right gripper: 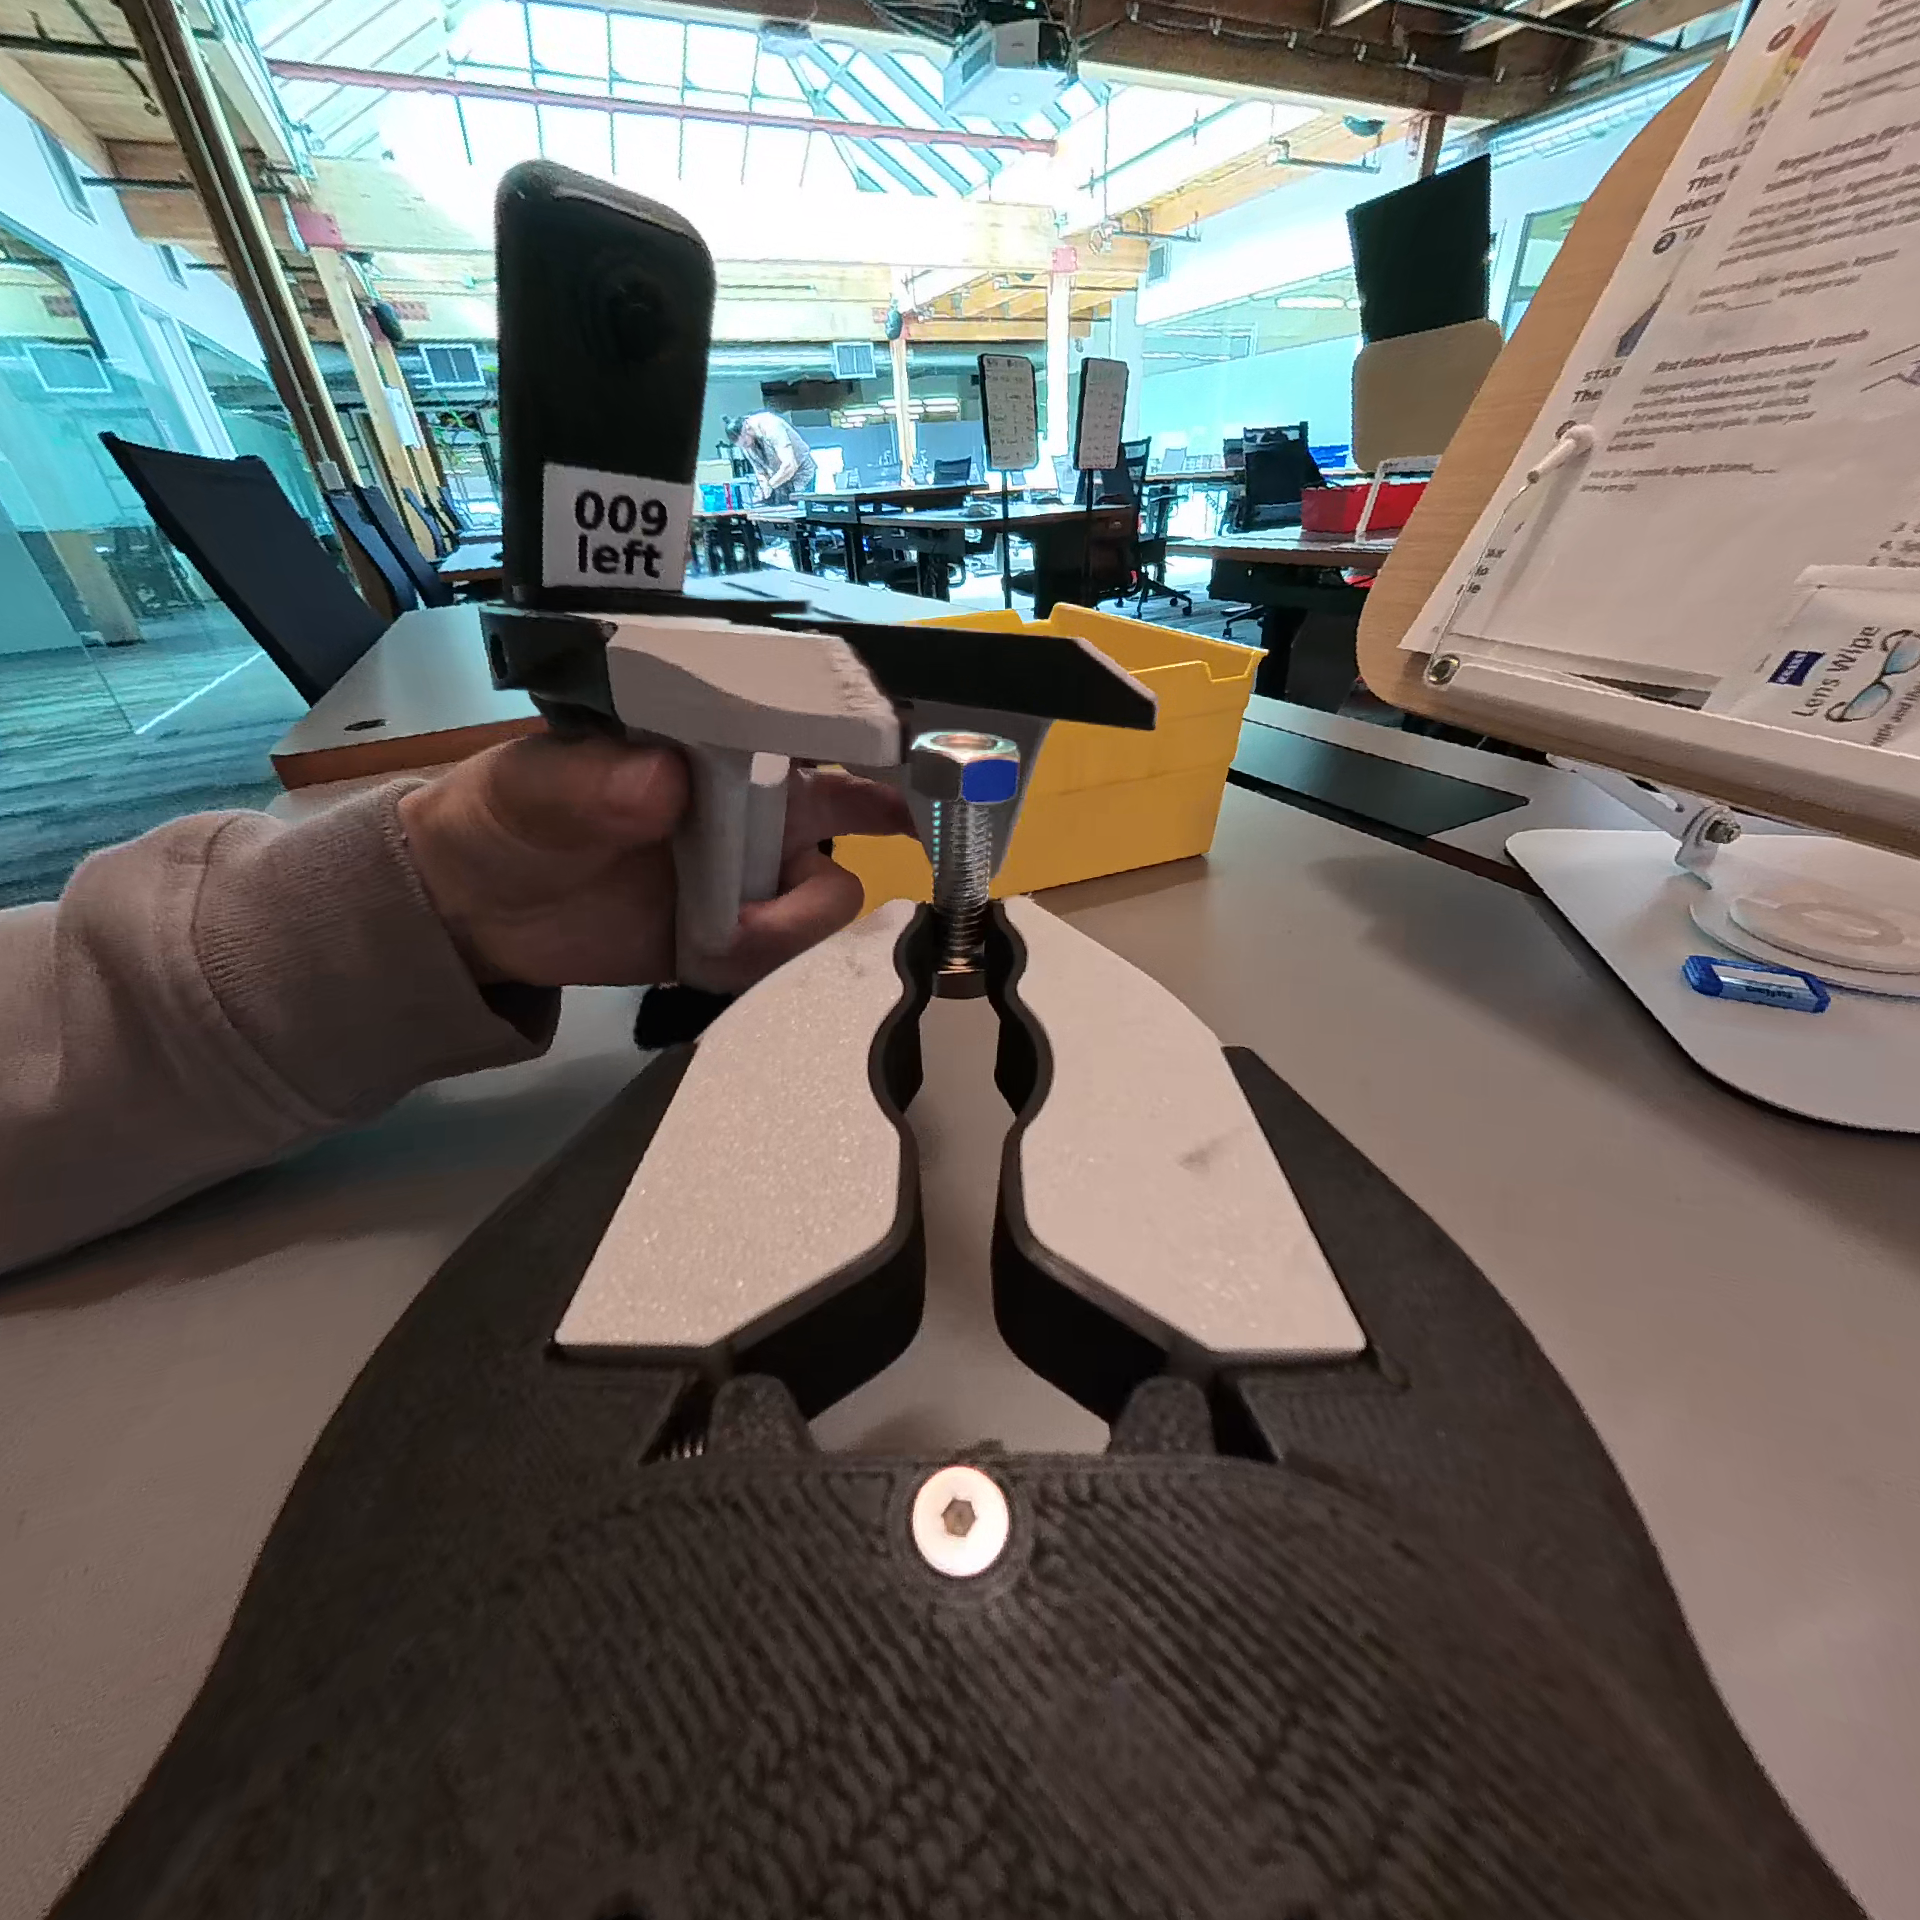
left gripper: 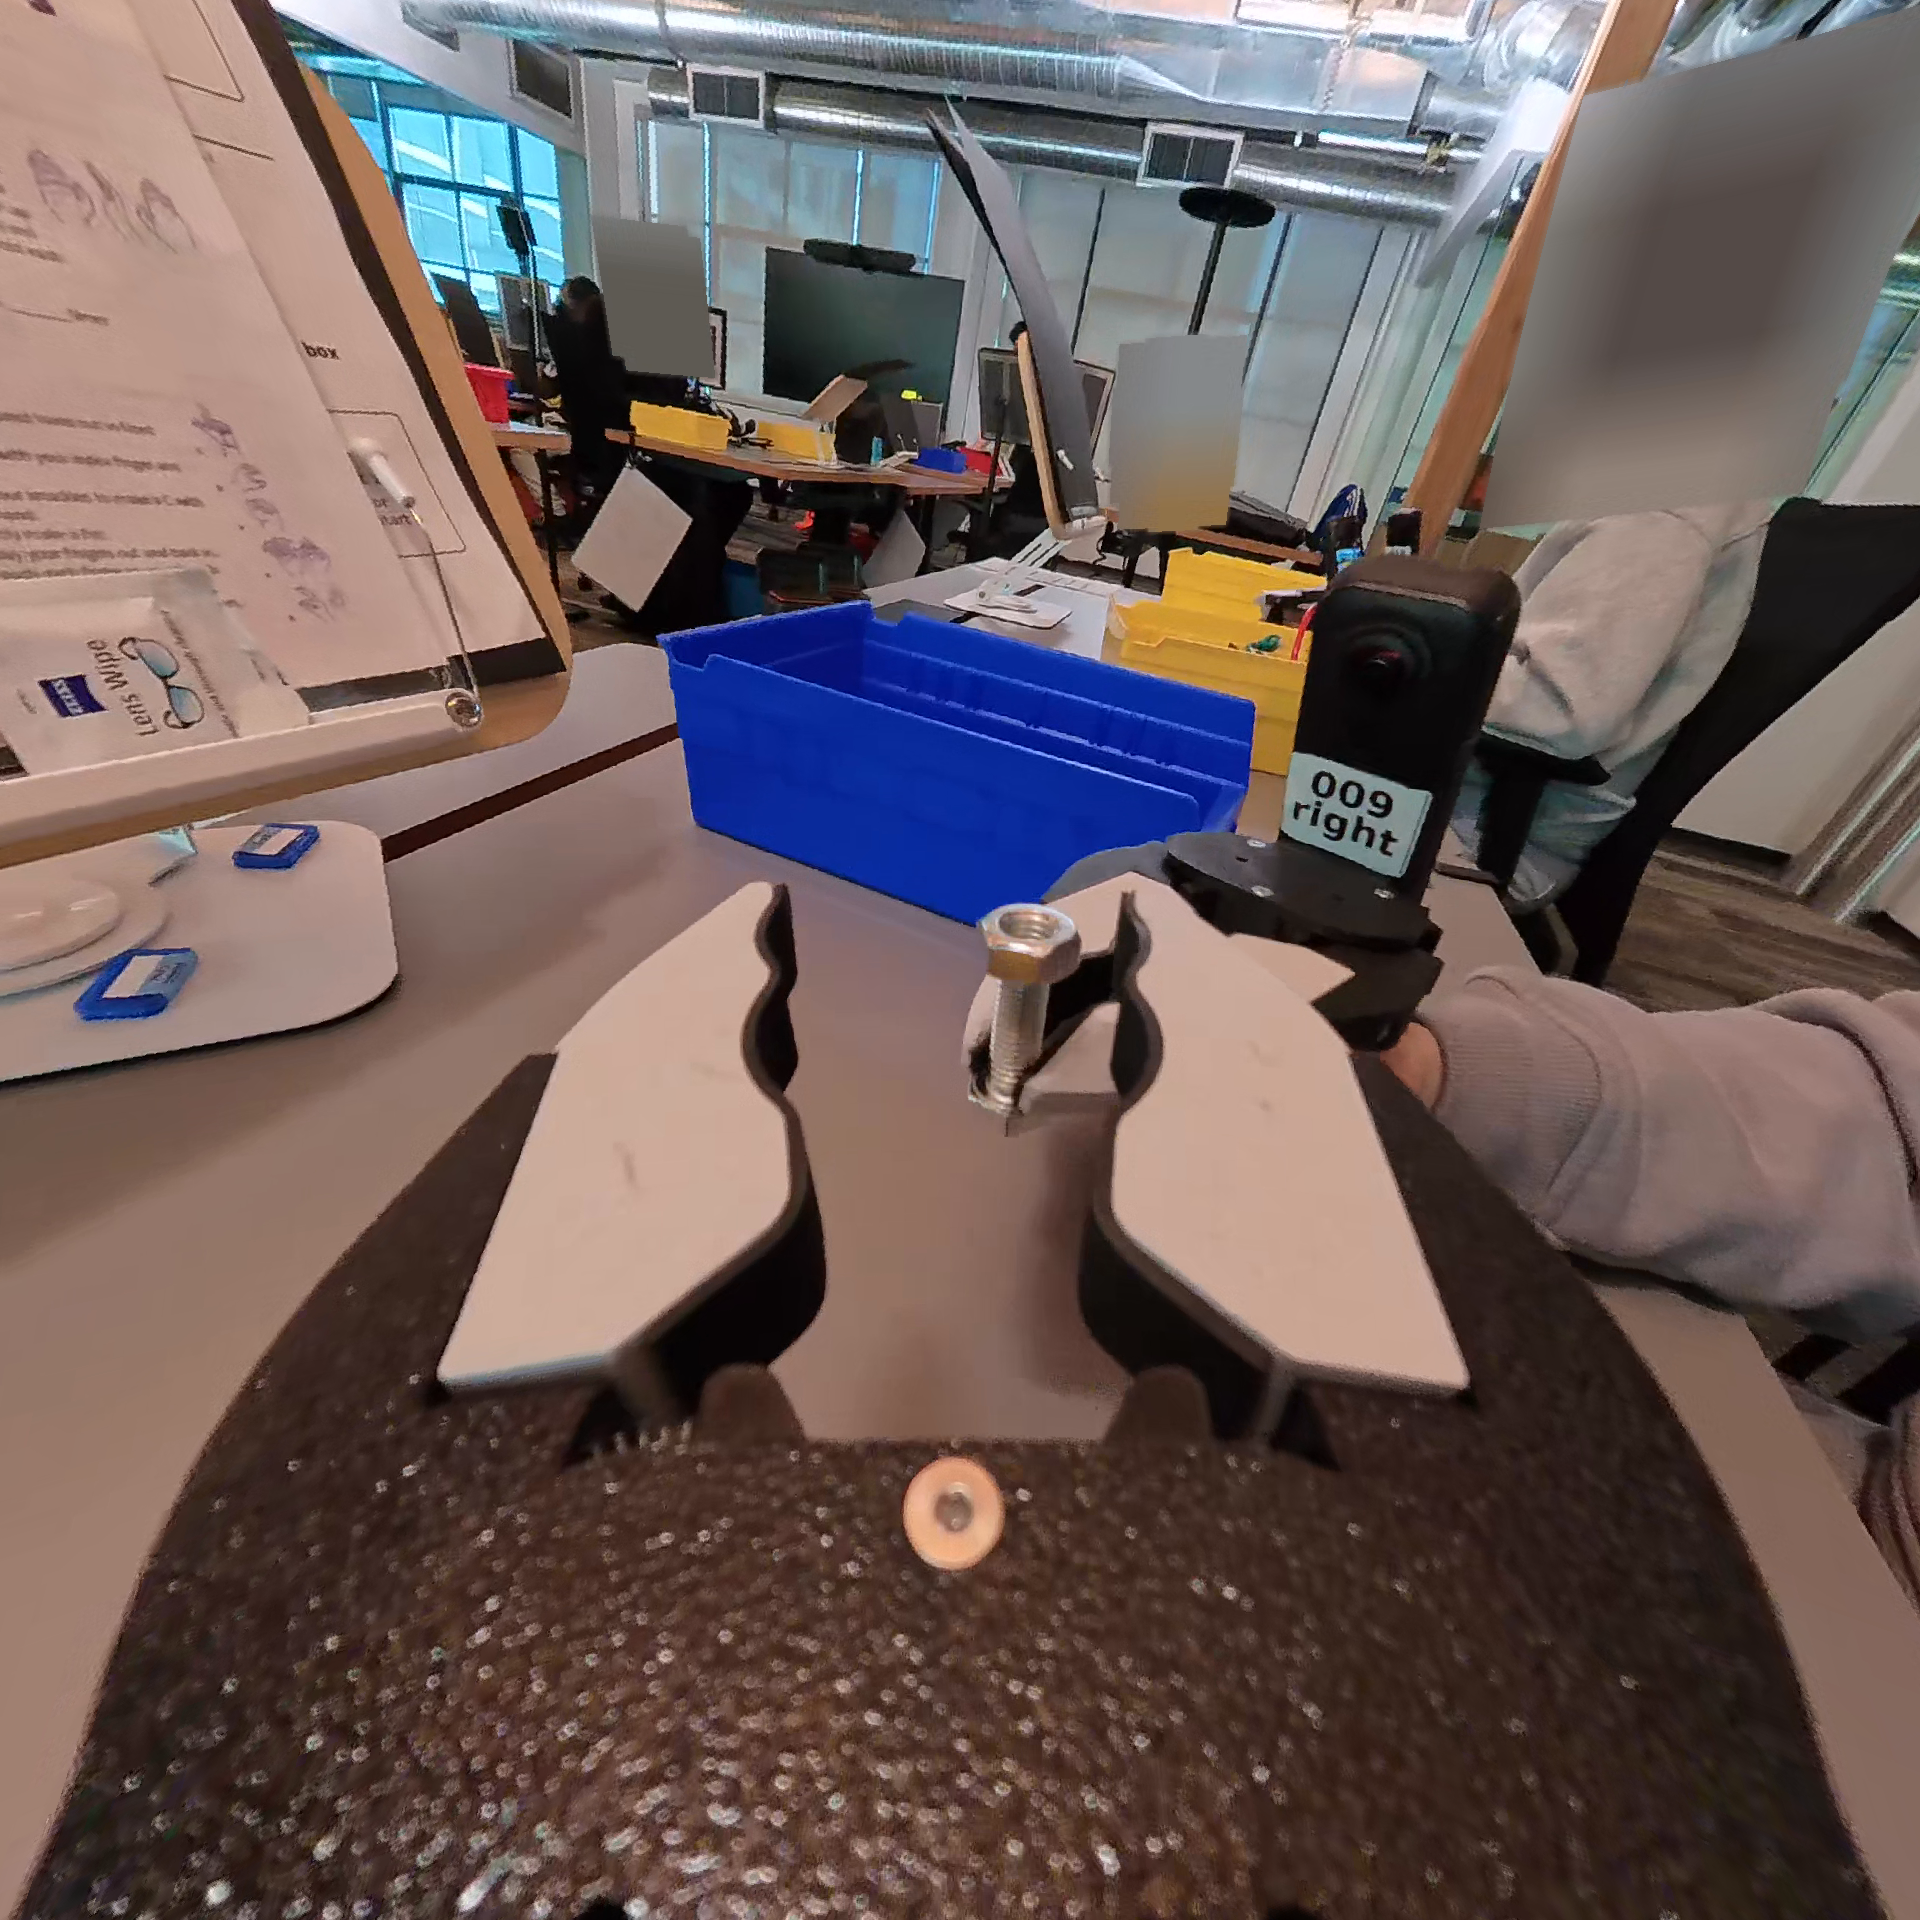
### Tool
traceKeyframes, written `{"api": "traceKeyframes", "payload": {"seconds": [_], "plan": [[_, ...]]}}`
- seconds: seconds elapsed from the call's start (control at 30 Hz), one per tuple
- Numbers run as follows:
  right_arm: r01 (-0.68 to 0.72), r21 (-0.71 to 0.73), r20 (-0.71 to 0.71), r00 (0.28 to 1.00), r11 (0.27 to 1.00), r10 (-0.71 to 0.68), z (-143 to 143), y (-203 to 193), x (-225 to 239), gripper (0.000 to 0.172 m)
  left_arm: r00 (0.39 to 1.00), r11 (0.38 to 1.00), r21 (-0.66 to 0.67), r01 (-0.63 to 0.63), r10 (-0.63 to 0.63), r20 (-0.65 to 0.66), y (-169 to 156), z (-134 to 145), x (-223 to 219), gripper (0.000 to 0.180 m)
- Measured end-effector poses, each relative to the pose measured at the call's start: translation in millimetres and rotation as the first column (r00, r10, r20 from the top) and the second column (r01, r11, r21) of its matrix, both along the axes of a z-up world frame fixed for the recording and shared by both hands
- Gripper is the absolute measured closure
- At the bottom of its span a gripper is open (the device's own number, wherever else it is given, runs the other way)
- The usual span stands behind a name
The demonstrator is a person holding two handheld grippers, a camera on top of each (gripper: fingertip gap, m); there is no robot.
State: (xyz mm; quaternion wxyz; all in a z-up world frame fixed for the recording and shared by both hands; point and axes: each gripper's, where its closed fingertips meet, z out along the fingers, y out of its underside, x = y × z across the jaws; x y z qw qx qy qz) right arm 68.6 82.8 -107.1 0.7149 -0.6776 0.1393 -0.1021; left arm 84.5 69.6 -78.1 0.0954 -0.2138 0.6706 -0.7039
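Plainly the largest things nearby are a blue bin upper centre and a yellow bin. Mid-frame, the right gripper clamps an upright steel bolt by its lower shank; the bolt looks stiff, heavy, slippery. The left gripper stands apart around the nut, untouching. The bolt's head is hidden.

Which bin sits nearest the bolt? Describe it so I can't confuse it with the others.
On the grey table, just beyond the upright bolt clamped in the right gripper, sits an open blue bin. The bins behind it are yellow.
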Motion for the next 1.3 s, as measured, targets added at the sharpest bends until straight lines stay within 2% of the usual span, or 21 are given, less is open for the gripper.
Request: {"api": "traceKeyframes", "payload": {"seconds": [0.2,0.6,0.7,0.8,1.07,1.2,1.3], "plan": [[-0.008,0.011,0.005,1.0,1.0,0.008,2,0,-1,0.163,1.0,1.0,0.004,0.001,-0.001,-0.027,-5,-6,1,0.123],[0.0,0.051,-0.011,1.0,0.999,0.001,7,-6,2,0.163,0.999,0.999,0.017,-0.037,0.037,-0.024,18,-6,9,0.122],[-0.001,0.043,-0.007,1.0,0.999,0.001,6,-5,2,0.163,1.0,0.999,-0.049,0.009,-0.01,-0.019,12,3,2,0.121],[-0.009,0.032,-0.003,1.0,0.999,0.009,4,-2,0,0.163,0.999,0.998,-0.048,0.04,-0.04,-0.014,-2,2,-4,0.119],[-0.009,0.029,0.011,1.0,1.0,0.008,5,-1,-1,0.163,0.997,0.998,-0.07,0.006,-0.012,-0.077,-5,-7,4,0.121],[0.007,0.05,-0.011,1.0,0.999,-0.007,7,-7,3,0.163,0.997,0.998,-0.064,-0.018,0.014,-0.074,5,-6,8,0.118],[0.008,0.081,-0.022,1.0,0.997,-0.006,11,-11,5,0.163,0.994,0.994,-0.058,-0.089,0.085,-0.075,21,-6,18,0.121]]}}
